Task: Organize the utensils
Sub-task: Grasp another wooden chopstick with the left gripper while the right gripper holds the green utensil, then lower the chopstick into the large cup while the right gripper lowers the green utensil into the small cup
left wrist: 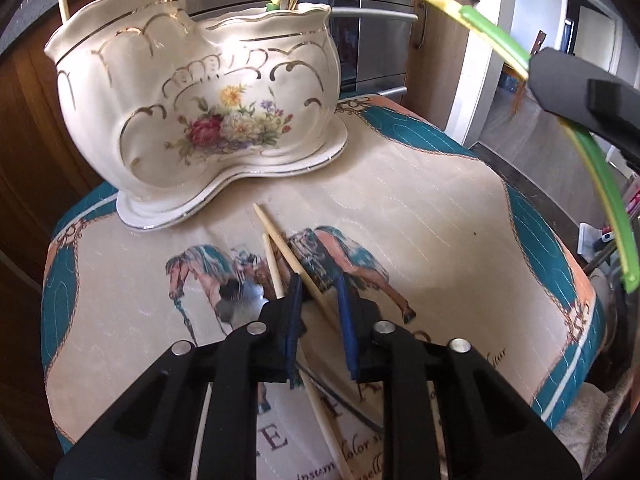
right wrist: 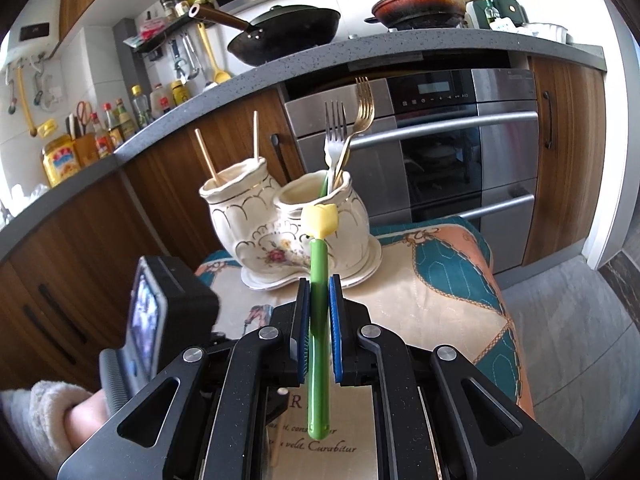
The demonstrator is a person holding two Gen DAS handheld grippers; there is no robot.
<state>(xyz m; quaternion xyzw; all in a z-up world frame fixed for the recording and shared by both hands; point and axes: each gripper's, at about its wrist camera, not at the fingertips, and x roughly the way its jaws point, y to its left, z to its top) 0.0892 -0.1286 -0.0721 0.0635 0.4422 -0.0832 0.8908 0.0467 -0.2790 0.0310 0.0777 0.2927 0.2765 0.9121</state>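
At the near edge of the printed mat (left wrist: pixel 400 200), the left gripper (left wrist: pixel 318 280) points down with its blue pads standing narrowly apart. One loose chopstick (left wrist: pixel 294 262) crosses the gap on a slant with daylight on both sides at the tips, so it is not pinched. A second chopstick (left wrist: pixel 274 268) lies just beside it at 9 o'clock and runs under the left finger.

Writing on the mat:
- Left wrist view: a large "E" and part of a line, "dolor".
- Right wrist view: "R" and "velit Curabitur".

The mat also shows horses.

The right gripper (right wrist: pixel 319 280) is clamped on a green-handled utensil (right wrist: pixel 318 380). Its yellow head points to 12 o'clock, toward the holder. A hand (right wrist: pixel 86 412) in a fleecy sleeve (right wrist: pixel 32 412) shows at 8 o'clock.

Mid-distance, at 12 o'clock on the mat, stands the twin-pocket ceramic holder (right wrist: pixel 256 232), floral with gilt lines.
- Left pocket: two upright chopsticks (right wrist: pixel 206 158).
- Right pocket: a silver fork (right wrist: pixel 336 128), a gold fork (right wrist: pixel 366 100) and a green handle.

Beyond is a steel oven (right wrist: pixel 460 152); its panel marks are too small to read. A black wok (right wrist: pixel 296 32) and a brown pan (right wrist: pixel 420 4) sit on the counter above. Bottles and jars (right wrist: pixel 104 136) cluster at 9 o'clock, labels unreadable.
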